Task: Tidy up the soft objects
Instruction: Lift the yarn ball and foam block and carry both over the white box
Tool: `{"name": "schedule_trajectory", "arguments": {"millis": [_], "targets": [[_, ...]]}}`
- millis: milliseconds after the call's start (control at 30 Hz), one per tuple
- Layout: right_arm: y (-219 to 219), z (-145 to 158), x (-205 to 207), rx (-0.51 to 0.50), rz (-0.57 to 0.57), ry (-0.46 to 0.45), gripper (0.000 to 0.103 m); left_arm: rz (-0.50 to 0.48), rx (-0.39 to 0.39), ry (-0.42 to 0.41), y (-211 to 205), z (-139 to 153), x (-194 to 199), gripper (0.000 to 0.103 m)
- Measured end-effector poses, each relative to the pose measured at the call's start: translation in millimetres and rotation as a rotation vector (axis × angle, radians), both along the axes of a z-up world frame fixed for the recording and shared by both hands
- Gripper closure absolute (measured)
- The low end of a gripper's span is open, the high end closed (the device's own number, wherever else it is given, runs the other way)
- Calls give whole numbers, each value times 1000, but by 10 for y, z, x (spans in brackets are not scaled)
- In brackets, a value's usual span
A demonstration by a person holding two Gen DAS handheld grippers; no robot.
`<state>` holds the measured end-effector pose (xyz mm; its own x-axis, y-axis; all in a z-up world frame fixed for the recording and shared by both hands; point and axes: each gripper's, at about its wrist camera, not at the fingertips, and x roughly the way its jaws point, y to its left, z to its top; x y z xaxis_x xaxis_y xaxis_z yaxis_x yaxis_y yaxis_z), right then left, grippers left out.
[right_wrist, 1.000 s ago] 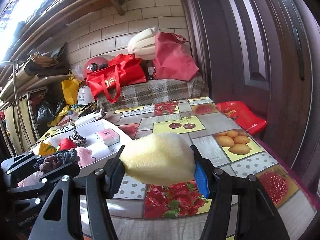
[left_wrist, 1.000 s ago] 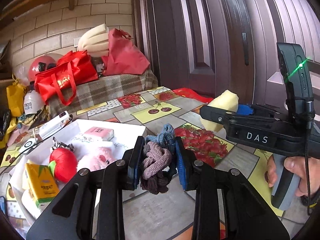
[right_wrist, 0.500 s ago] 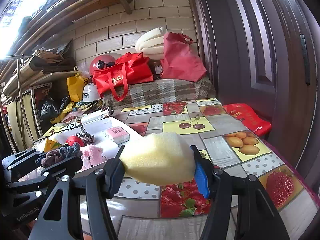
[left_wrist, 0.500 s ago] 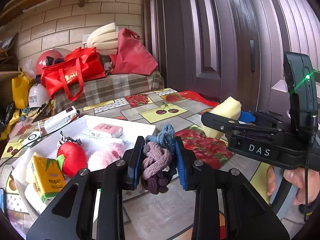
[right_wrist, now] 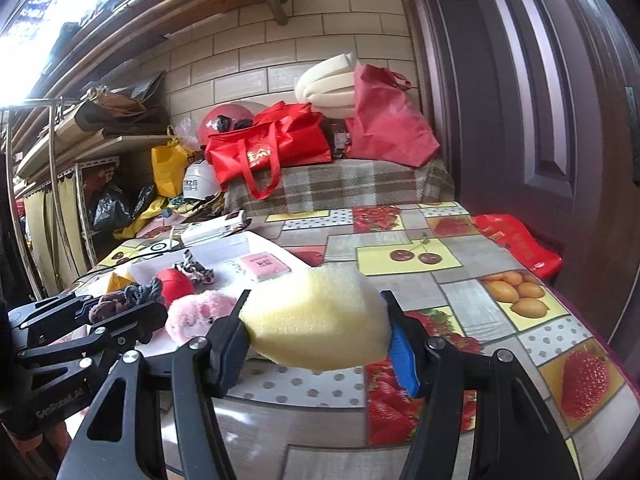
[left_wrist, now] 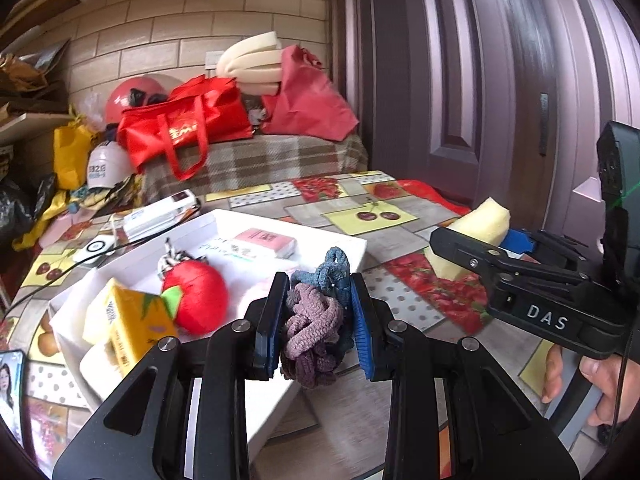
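My left gripper (left_wrist: 318,320) is shut on a bundle of hair ties (left_wrist: 314,328), mauve, purple and blue, held above the near right corner of a white tray (left_wrist: 276,226). My right gripper (right_wrist: 320,324) is shut on a yellow sponge (right_wrist: 316,320), held above the fruit-print tablecloth to the right of the tray. The sponge also shows in the left wrist view (left_wrist: 476,236). The tray holds a red plush apple (left_wrist: 196,296), a pink plush toy (right_wrist: 200,314), a yellow juice carton (left_wrist: 128,324) and a pink packet (left_wrist: 262,240).
The table (right_wrist: 460,292) has a fruit-patterned cloth. A white device (left_wrist: 160,216) and a cable lie behind the tray. A phone (left_wrist: 10,384) lies at the near left. Red bags (right_wrist: 272,148) sit on a plaid-covered bench behind. A dark door (right_wrist: 540,120) stands at the right.
Both grippers have moved left toward the tray with their loads; the left one now hangs over the tray's corner. Both grips are unchanged.
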<state>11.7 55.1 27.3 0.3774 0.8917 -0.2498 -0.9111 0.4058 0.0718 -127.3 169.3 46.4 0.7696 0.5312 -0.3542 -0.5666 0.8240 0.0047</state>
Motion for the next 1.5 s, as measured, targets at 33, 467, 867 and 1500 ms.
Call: {"name": "schedule_trajectory", "arguments": {"millis": [33, 467, 867, 1500], "targets": [[20, 0, -17, -1, 6, 0, 42, 6, -2, 1, 12, -2, -18, 74], [304, -4, -239, -17, 90, -11, 42, 150, -47, 0, 415, -14, -285, 74], [600, -3, -303, -38, 117, 1, 42, 241, -102, 9, 713, -67, -447, 74], [1128, -17, -485, -110, 213, -16, 41, 270, -116, 75, 988, -122, -451, 74]]}}
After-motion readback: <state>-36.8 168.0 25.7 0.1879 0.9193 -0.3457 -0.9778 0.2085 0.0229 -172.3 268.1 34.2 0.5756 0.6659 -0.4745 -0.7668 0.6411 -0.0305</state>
